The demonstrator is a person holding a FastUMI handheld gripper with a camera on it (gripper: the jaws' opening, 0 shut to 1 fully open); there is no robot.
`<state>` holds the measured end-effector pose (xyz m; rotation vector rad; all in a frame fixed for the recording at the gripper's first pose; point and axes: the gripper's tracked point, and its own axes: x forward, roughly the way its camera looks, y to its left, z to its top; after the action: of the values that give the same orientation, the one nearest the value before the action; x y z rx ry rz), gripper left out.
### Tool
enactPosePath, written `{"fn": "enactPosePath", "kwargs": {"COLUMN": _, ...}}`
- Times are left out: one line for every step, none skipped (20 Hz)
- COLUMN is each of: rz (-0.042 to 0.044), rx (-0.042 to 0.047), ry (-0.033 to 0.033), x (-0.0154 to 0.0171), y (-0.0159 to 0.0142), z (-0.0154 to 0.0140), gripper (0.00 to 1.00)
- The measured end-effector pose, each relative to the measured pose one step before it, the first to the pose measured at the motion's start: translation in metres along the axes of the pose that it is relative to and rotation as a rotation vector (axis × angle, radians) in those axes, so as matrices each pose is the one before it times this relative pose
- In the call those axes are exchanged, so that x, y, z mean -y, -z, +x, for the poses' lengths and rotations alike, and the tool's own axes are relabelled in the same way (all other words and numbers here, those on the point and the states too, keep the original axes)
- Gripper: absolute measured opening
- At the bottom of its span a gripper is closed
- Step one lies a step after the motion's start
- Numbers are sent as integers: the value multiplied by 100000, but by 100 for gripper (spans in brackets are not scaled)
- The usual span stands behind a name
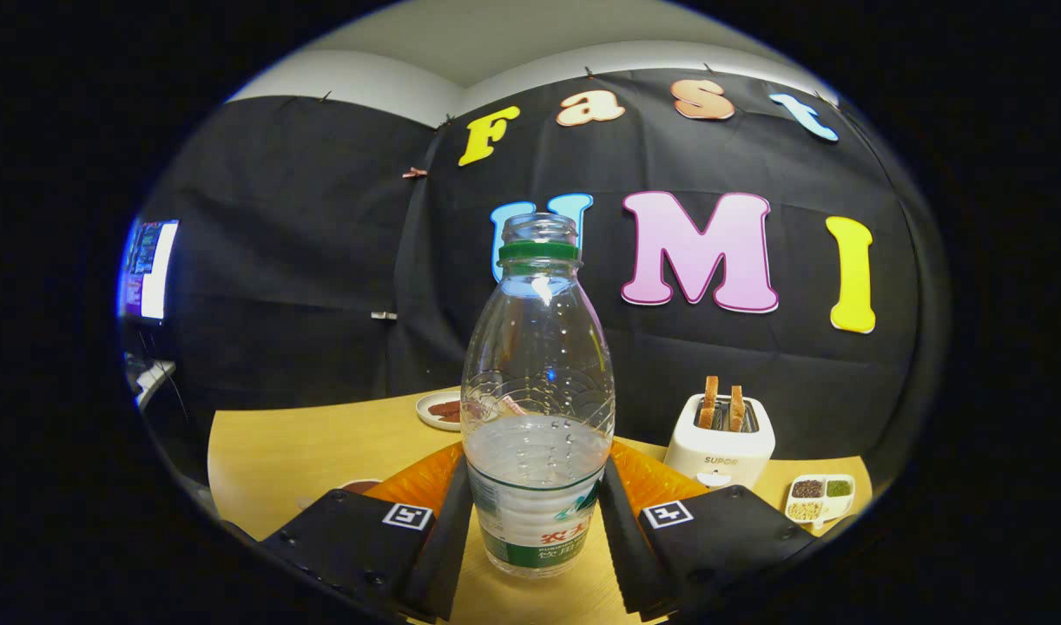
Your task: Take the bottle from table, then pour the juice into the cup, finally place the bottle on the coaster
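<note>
An uncapped bottle (537,408), partly full, stands upright on the worktop (322,451) between the tongs (536,521), which clamp its lower sides; grasp looks made; lifting, pouring and coaster placement remain, I judge.

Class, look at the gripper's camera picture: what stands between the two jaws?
In the gripper view, the uncapped bottle stands upright between the jaws of the gripper, which close against both its sides.

Toaster (720,447) with toast, sectioned dish (820,498), plate (438,409).

Black cloth wall (305,286), pale ceiling (496,35), wooden table (322,443), lit screen (148,269).
</note>
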<state>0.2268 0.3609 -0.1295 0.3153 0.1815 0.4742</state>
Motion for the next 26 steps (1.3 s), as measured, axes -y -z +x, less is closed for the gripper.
{"fn": "enactPosePath", "kwargs": {"rz": 1970, "rx": 275, "ry": -222, "x": 384, "y": 336, "z": 427, "gripper": 73}}
{"fn": "enactPosePath", "kwargs": {"rz": 1191, "rx": 629, "ry": -1271, "x": 61, "y": 184, "z": 482, "gripper": 73}}
{"fn": "enactPosePath", "kwargs": {"rz": 433, "rx": 711, "ry": -1557, "x": -250, "y": 238, "z": 482, "gripper": 73}}
{"fn": "enactPosePath", "kwargs": {"rz": -68, "rx": 223, "ry": -1379, "x": -237, "y": 516, "z": 599, "gripper": 73}}
{"fn": "enactPosePath", "kwargs": {"rz": -585, "rx": -538, "ry": -644, "x": -81, "y": 654, "z": 659, "gripper": 74}}
{"fn": "enactPosePath", "kwargs": {"rz": -616, "rx": -884, "ry": -296, "x": -78, "y": 841, "z": 387, "gripper": 74}}
{"fn": "enactPosePath", "kwargs": {"rz": -238, "rx": -778, "ry": -586, "x": -177, "y": 697, "z": 436, "gripper": 74}}
{"fn": "enactPosePath", "kwargs": {"rz": 229, "rx": -643, "ry": -455, "x": -202, "y": 645, "z": 379, "gripper": 75}}
{"fn": "enactPosePath", "kwargs": {"rz": 450, "rx": -103, "ry": -487, "x": -160, "y": 483, "z": 351, "gripper": 75}}
{"fn": "enactPosePath", "kwargs": {"rz": 281, "rx": 98, "ry": -269, "x": -37, "y": 387, "z": 264, "gripper": 75}}
{"fn": "enactPosePath", "kwargs": {"rz": -494, "rx": -374, "ry": 70, "x": 21, "y": 365, "z": 339, "gripper": 76}}
{"fn": "enactPosePath", "kwargs": {"rz": -568, "rx": 216, "ry": 45, "x": 42, "y": 378, "z": 247, "gripper": 75}}
{"fn": "enactPosePath", "kwargs": {"rz": -238, "rx": -388, "ry": 233, "x": 122, "y": 333, "z": 285, "gripper": 76}}
{"fn": "enactPosePath", "kwargs": {"rz": 307, "rx": -520, "ry": -33, "x": 101, "y": 585, "z": 93, "gripper": 76}}
{"fn": "enactPosePath", "kwargs": {"rz": 324, "rx": -703, "ry": 235, "x": 151, "y": 460, "z": 201, "gripper": 76}}
{"fn": "enactPosePath", "kwargs": {"rz": 146, "rx": -190, "ry": 111, "x": 202, "y": 263, "z": 41, "gripper": 76}}
{"fn": "enactPosePath", "kwargs": {"rz": -51, "rx": -183, "ry": 355, "x": 228, "y": 187, "z": 72, "gripper": 76}}
{"fn": "enactPosePath", "kwargs": {"rz": 151, "rx": -205, "ry": 153, "x": 55, "y": 226, "z": 145, "gripper": 76}}
{"fn": "enactPosePath", "kwargs": {"rz": 492, "rx": -265, "ry": -131, "x": -9, "y": 205, "z": -13, "gripper": 76}}
{"fn": "enactPosePath", "kwargs": {"rz": 97, "rx": -201, "ry": -111, "x": -51, "y": 171, "z": 88, "gripper": 76}}
{"fn": "enactPosePath", "kwargs": {"rz": -402, "rx": -240, "ry": 62, "x": 80, "y": 134, "z": 37, "gripper": 76}}
{"fn": "enactPosePath", "kwargs": {"rz": -409, "rx": -152, "ry": 248, "x": 86, "y": 136, "z": -7, "gripper": 76}}
{"fn": "enactPosePath", "kwargs": {"rz": -62, "rx": 155, "ry": -15, "x": 27, "y": 91, "z": 108, "gripper": 76}}
{"fn": "enactPosePath", "kwargs": {"rz": -157, "rx": -67, "ry": 32, "x": 6, "y": 193, "z": 84, "gripper": 76}}
{"fn": "enactPosePath", "kwargs": {"rz": -266, "rx": -418, "ry": 460, "x": 116, "y": 197, "z": 96, "gripper": 76}}
{"fn": "enactPosePath", "kwargs": {"rz": -95, "rx": -639, "ry": 160, "x": 33, "y": 268, "z": -13, "gripper": 77}}
